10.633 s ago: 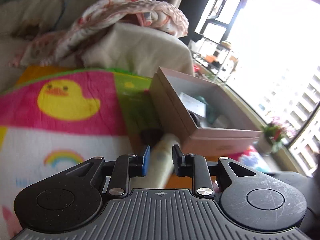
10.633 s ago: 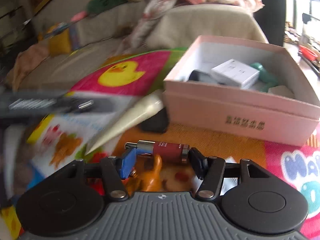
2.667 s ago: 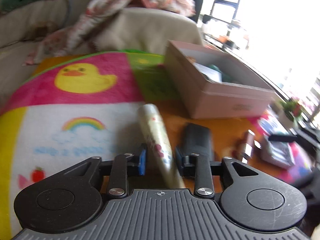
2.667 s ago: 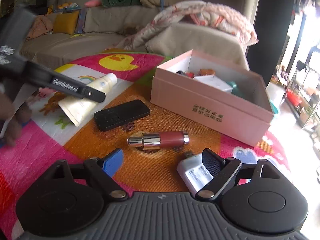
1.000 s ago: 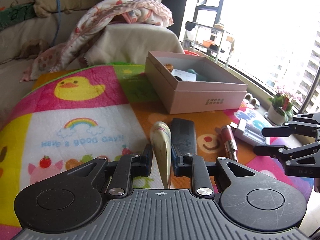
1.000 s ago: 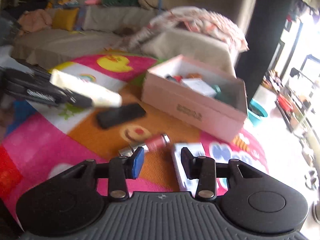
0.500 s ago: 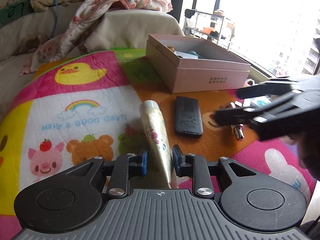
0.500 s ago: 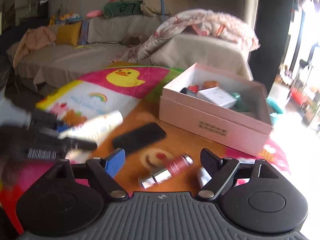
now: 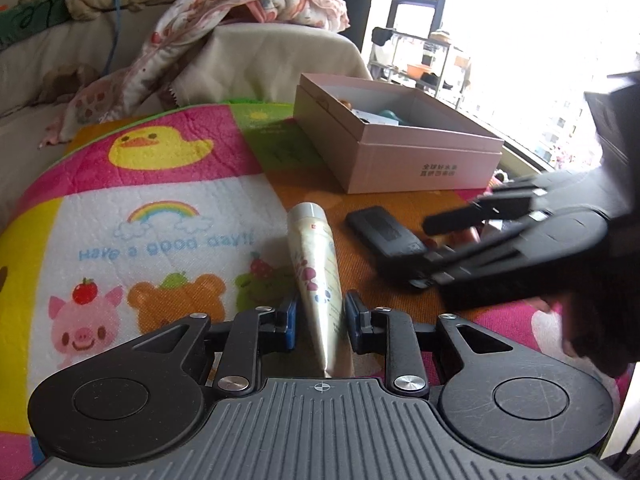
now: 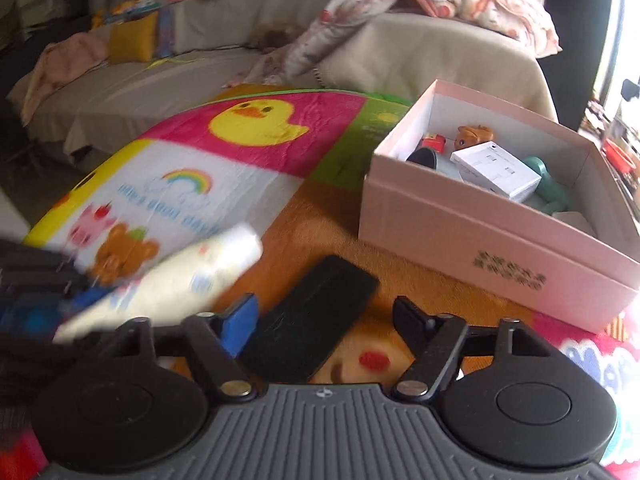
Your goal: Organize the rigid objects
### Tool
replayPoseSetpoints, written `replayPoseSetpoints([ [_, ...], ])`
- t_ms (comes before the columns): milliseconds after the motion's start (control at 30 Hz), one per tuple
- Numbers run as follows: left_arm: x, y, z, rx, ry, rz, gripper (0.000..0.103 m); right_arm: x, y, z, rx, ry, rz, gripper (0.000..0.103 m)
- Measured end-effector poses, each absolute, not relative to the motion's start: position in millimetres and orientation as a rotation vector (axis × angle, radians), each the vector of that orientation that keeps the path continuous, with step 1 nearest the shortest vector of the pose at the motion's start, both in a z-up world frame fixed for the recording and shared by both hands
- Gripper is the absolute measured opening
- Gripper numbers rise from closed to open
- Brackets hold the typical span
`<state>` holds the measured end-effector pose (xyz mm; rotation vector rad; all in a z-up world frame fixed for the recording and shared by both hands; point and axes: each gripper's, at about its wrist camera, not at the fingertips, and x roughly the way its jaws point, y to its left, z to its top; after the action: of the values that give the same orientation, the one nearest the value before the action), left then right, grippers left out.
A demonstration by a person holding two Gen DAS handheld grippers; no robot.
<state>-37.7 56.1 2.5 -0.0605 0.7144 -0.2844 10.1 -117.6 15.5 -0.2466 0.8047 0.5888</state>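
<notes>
My left gripper (image 9: 319, 317) is shut on a cream lotion tube (image 9: 314, 270), held by its flat end with the cap pointing away over the play mat. The tube also shows in the right wrist view (image 10: 188, 276), blurred. My right gripper (image 10: 326, 314) is open and empty, low over a black rectangular device (image 10: 312, 322) lying on the orange patch. The device also shows in the left wrist view (image 9: 386, 232), with the right gripper (image 9: 460, 240) just over it. A pink open box (image 10: 496, 240) holds a white carton (image 10: 496, 174), a green item and small toys.
A colourful play mat (image 9: 132, 216) with a duck and rainbow covers the surface. A sofa with a floral blanket (image 9: 240, 12) stands behind. A bright window and shelf rack (image 9: 432, 56) are at the right. The pink box also shows in the left wrist view (image 9: 400, 148).
My right gripper has dropped lower and moved left, coming over the black device. The left gripper still holds the tube, now slightly closer to the right gripper.
</notes>
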Motion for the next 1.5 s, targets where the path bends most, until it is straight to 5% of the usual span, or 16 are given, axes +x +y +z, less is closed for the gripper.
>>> replayPoseSetpoints([
  [533,-22.1,59.5,7.7,-0.119,0.761,-0.276,0.027,6.7,-132.4,14.3,-0.253,0.756,0.595,0.063],
  [700,0.4,53.6,8.5,-0.093,0.784,-0.246,0.028,7.6,-118.6,19.2,-0.282,0.799,0.649,0.038],
  [1100,-32.3,31.9,30.5,0.059,0.667,-0.354,0.026,-50.7,-190.3,61.1,-0.256,0.73,0.568,0.038],
  [1233,-40.2,21.5,60.1,0.092,0.596,-0.384,0.014,-54.0,-206.2,80.6,-0.247,0.663,0.534,0.038],
  [1500,-34.7,17.2,48.6,0.072,0.662,-0.382,0.017,-56.1,-212.8,80.0,-0.232,0.658,0.521,0.038],
])
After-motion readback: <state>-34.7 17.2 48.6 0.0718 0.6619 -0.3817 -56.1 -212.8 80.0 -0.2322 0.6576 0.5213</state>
